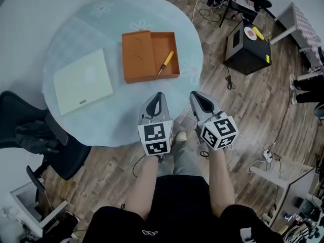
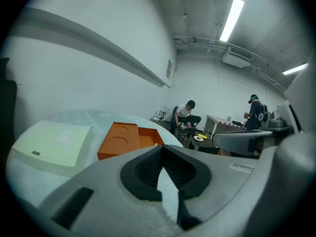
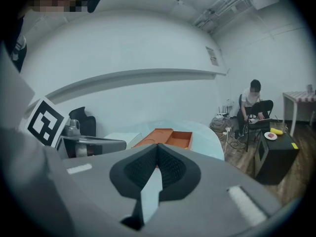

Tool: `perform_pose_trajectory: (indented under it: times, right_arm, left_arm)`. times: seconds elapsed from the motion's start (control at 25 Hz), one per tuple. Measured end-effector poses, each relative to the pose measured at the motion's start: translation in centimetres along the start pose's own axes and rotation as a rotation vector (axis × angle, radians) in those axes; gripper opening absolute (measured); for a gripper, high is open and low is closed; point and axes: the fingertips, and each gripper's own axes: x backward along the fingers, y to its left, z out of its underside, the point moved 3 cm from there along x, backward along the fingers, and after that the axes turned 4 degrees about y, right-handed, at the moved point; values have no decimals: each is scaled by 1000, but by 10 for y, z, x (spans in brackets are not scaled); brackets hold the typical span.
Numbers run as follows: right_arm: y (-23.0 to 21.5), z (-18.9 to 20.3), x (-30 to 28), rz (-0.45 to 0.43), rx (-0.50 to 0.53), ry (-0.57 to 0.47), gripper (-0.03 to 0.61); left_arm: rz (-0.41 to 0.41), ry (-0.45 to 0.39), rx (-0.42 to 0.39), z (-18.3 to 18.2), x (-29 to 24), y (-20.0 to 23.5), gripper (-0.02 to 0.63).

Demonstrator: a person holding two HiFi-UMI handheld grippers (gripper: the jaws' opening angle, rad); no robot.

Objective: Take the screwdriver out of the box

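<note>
Right at the start of this one, the approach step, nothing grabbed yet. The screwdriver (image 1: pixel 166 62) lies slantwise in the right-hand compartment of the open orange box (image 1: pixel 135 52), yellow handle toward the far side. The box sits past the middle of the round tabletop (image 1: pixel 114 123), closer to its far right edge, with a pale flat box (image 1: pixel 82 81) well apart toward the left edge. My left gripper (image 1: pixel 159 94) and right gripper (image 1: pixel 198 94) hover side by side over the near edge, well short of the box. Both pairs of fingers are clenched tip to tip on nothing at all, which is plain from the pads (image 2: pixel 148 171) in the left gripper view and the pads (image 3: pixel 170 171) in the right one. Forearms are stretched out in front of me, roughly parallel, both grippers aimed forward and a little down at the box. I reckon the next move calls for reaching over the box's near wall, spreading one pair of fingers and lining them up across that skinny handle.
</note>
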Motion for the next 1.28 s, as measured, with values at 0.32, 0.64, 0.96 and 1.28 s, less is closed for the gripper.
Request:
perform_pose_trajectory:
  times: [0.32,0.64,0.96,1.28]
  right_arm:
    - [-9,-10,-99,-173,445,218,5]
    - [-17,-1,-186,-330,1025,488,45]
    - [-38,40,-243,-512,1571,815,105]
    - [-44,79,-260,-658,1834,955,119]
  left_arm:
    - [-91,39,113,16,-20,47,3]
    - [-151,53,191,31,-19,79,3]
    - [-222,62,254,40,-11,120,3]
    - [-271,74,297,52,-4,149,3]
